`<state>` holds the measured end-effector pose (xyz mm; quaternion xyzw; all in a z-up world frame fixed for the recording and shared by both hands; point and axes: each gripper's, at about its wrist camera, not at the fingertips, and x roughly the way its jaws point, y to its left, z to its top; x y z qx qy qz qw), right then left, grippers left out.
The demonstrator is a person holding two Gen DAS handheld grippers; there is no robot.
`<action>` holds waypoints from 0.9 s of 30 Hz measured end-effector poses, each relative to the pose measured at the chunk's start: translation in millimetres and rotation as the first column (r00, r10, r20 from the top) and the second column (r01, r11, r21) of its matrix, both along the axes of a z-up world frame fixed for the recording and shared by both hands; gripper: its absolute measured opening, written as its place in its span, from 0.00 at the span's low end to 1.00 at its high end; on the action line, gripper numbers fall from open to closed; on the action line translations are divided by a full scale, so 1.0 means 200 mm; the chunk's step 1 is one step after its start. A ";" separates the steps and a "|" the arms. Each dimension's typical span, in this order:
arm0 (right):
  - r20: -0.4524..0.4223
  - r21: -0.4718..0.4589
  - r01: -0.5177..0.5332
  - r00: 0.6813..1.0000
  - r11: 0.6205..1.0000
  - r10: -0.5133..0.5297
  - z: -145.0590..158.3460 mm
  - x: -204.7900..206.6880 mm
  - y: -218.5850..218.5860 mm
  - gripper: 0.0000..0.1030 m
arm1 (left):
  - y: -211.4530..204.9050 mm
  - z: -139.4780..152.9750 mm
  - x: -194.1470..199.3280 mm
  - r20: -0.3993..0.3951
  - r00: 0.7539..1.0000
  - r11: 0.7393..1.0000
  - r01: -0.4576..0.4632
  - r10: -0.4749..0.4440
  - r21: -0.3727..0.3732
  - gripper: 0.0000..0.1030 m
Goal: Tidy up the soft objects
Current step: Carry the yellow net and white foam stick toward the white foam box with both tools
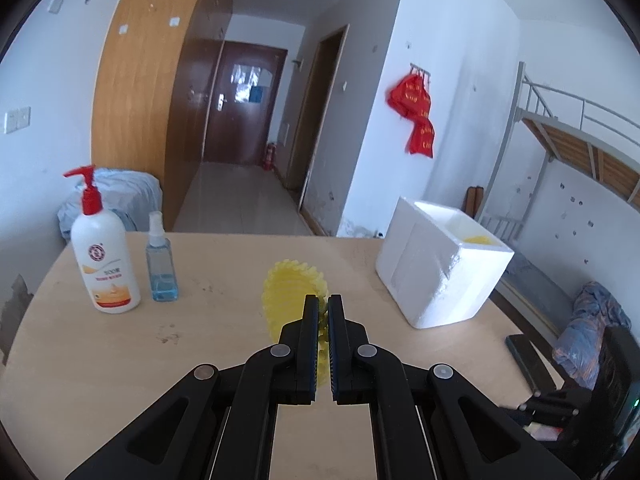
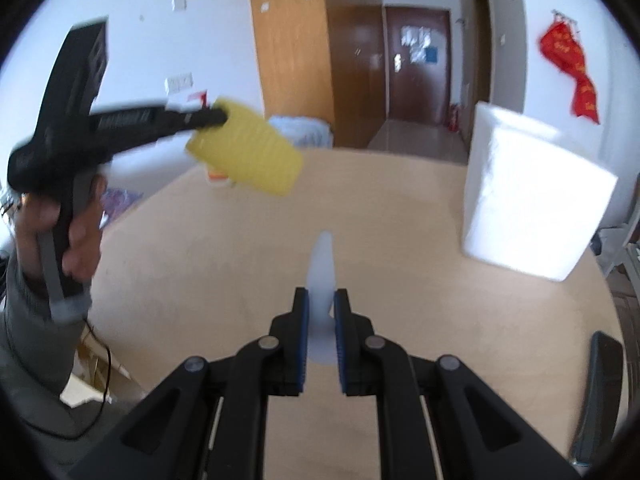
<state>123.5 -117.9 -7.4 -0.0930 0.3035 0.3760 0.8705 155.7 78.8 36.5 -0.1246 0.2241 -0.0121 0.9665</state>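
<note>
Left wrist view: left gripper [image 1: 324,304] at lower centre, jaws pinched tight on a ribbed yellow soft piece [image 1: 294,292] that juts past the tips toward frame centre. White foam box [image 1: 436,268] at centre right on the table [image 1: 208,320], open top, something yellow already inside. Lotion pump bottle [image 1: 105,256] and small spray bottle [image 1: 160,260] at left, well apart from the box.

Right wrist view: right gripper [image 2: 320,300] at lower centre, jaws nearly closed on a pale translucent soft piece [image 2: 322,280] standing up between them. Foam box at right of frame, blurred.

Step in hand, by my reading: carry both pieces to the box. Do it well by keeping the squeeze firm, clearing the box rim before lowering, one gripper at a time so they do not crowd the opening.

Pose: the person's left hand [image 2: 68,236] at far left grips the handle, gripper aimed toward frame centre, yellow piece clear above the table
</note>
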 end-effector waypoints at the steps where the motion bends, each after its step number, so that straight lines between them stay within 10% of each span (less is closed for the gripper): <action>1: 0.012 0.017 0.008 1.000 1.000 -0.008 0.03 0.00 -0.01 0.14 | -0.01 0.01 -0.01 0.007 1.000 1.000 -0.003 0.003 0.002 0.04; 27: 0.281 0.288 0.147 0.932 0.946 -0.231 0.40 -0.09 -0.07 0.14 | -0.19 0.08 -0.30 0.172 0.980 0.988 -0.119 0.100 0.100 0.04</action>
